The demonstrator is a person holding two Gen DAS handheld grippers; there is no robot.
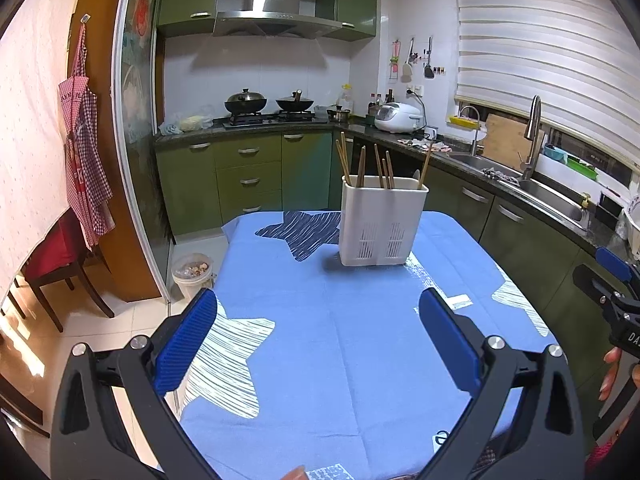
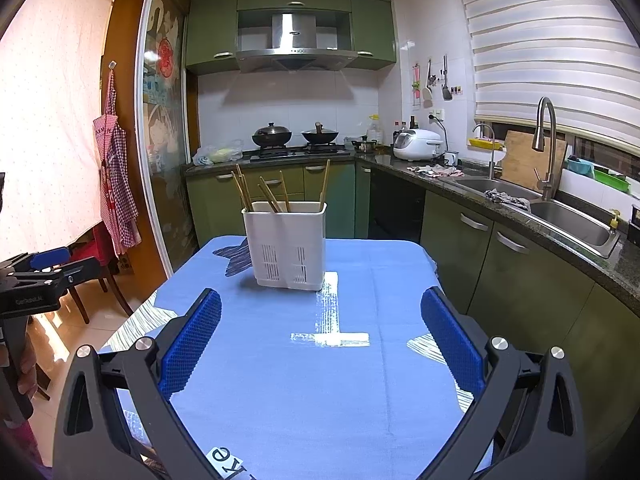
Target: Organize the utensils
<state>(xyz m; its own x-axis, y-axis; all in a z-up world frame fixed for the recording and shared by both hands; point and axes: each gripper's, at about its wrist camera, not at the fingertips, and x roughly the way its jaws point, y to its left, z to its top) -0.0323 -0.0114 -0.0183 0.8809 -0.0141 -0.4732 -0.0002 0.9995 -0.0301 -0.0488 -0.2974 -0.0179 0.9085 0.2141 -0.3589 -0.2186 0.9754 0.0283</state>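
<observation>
On the table: a blue cloth [image 1: 360,360] covers it, and a white holder [image 1: 382,224] stands upright near the far end.
Chopsticks: several wooden chopsticks [image 1: 362,166] stand inside the holder, leaning at different angles, tips up; they seem spread over more than one compartment, but I cannot tell which holds which.
Loose utensils: none show on the cloth in either view.
Left gripper: the left gripper [image 1: 320,344] hangs over the near part of the cloth, fingers spread wide, nothing between them.
Right gripper: the right gripper [image 2: 320,344] sits likewise, fingers apart and empty, well short of the holder.
Stage: the scene fits either chopsticks already gathered into the holder, or a mixed set waiting to be sorted between compartments; the pictures do not settle which.
Doing it well: any pick should take one stick near its upper end, with the pads square across it, and lift straight up so the light holder does not tip or slide on the cloth.
</observation>
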